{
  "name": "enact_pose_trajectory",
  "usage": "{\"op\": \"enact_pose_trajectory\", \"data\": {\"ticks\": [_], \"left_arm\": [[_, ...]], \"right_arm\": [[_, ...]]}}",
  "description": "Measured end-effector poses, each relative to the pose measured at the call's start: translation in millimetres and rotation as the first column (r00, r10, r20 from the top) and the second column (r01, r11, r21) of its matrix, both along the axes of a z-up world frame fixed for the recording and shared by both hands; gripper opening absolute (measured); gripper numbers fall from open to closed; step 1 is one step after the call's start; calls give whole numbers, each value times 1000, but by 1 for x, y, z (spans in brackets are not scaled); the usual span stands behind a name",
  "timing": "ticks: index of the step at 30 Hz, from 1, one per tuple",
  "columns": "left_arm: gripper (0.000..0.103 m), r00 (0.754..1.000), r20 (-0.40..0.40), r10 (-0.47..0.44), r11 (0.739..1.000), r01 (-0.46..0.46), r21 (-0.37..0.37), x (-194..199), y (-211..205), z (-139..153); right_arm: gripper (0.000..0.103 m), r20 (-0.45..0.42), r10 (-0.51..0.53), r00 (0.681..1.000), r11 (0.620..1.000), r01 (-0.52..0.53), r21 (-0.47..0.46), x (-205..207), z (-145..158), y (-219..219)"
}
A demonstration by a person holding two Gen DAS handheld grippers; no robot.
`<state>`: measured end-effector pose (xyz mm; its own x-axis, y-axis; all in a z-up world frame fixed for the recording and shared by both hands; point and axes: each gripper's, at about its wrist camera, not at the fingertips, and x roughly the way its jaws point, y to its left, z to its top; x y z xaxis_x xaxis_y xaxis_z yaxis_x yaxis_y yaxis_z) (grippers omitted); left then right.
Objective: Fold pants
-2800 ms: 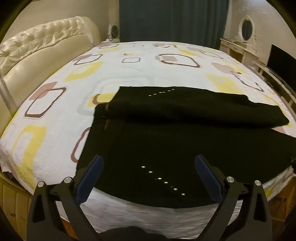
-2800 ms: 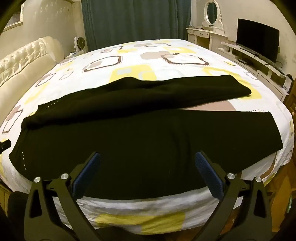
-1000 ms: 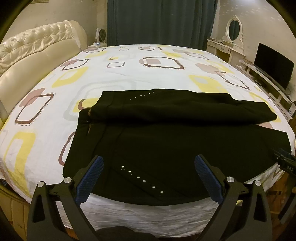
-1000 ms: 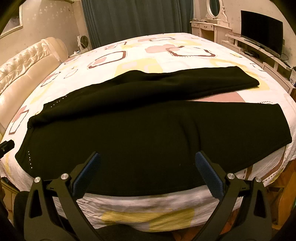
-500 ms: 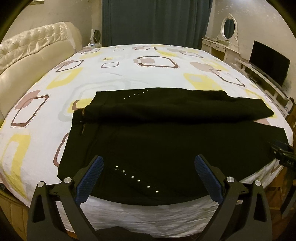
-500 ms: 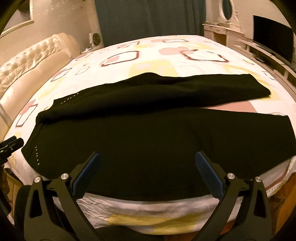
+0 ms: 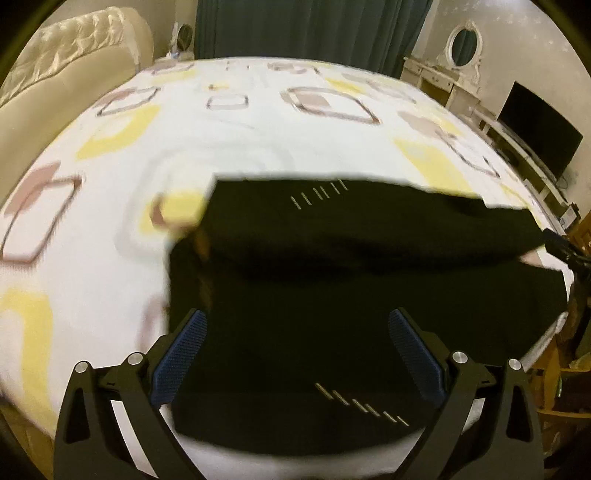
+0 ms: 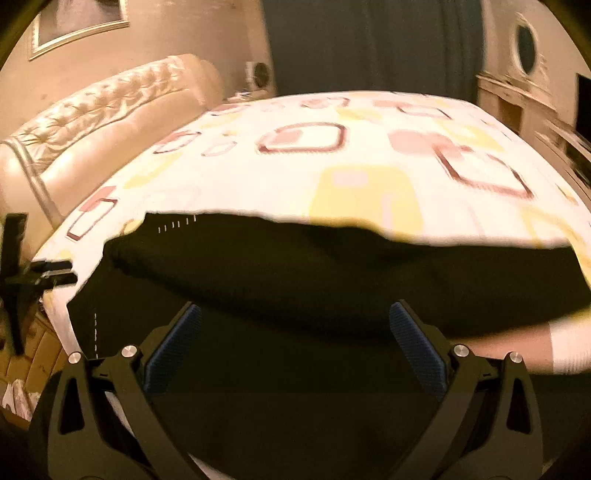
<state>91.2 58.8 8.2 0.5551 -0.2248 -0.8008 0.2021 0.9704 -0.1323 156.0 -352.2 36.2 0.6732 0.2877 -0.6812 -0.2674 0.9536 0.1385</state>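
Observation:
Black pants (image 7: 332,288) lie spread flat across the near side of the bed (image 7: 236,140), waist to the left, legs running right; the far leg is folded over on top. Rows of small metal studs (image 7: 360,408) mark the fabric. My left gripper (image 7: 295,332) is open and empty, low over the waist end. My right gripper (image 8: 293,328) is open and empty, low over the near leg of the pants (image 8: 295,280). Each gripper shows at the edge of the other's view. Both views are blurred by motion.
The bed has a white cover with yellow and brown squares and a cream tufted headboard (image 8: 103,122) at the left. A dresser with an oval mirror (image 7: 461,48) and a television (image 7: 539,118) stand along the right wall. Dark curtains (image 7: 314,29) hang behind.
Both grippers have moved down and forward toward the pants, which now fill more of each view. The right view has swung left toward the headboard. Both stay open.

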Motion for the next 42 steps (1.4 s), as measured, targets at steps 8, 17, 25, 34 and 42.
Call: {"op": "enact_pose_trajectory", "data": {"ticks": [8, 17, 25, 34, 42], "left_arm": [[98, 997, -41, -63, 996, 60, -60, 127, 57, -22], [98, 953, -188, -236, 968, 214, -132, 185, 44, -74], [50, 957, -198, -213, 976, 199, -92, 204, 44, -79], [9, 951, -231, -207, 974, 179, -135, 208, 47, -74], [6, 970, -119, -210, 962, 184, -203, 200, 44, -21]], "right_arm": [[101, -131, 133, 983, 989, -140, -46, 125, -21, 1], [90, -322, 266, 909, 959, -283, -7, 184, -69, 12], [67, -436, 340, 833, 920, -390, -29, 191, -90, 29], [9, -467, 351, 812, 916, -401, -9, 181, -88, 33], [8, -326, 306, 894, 923, -363, -127, 156, -40, 29]]}}
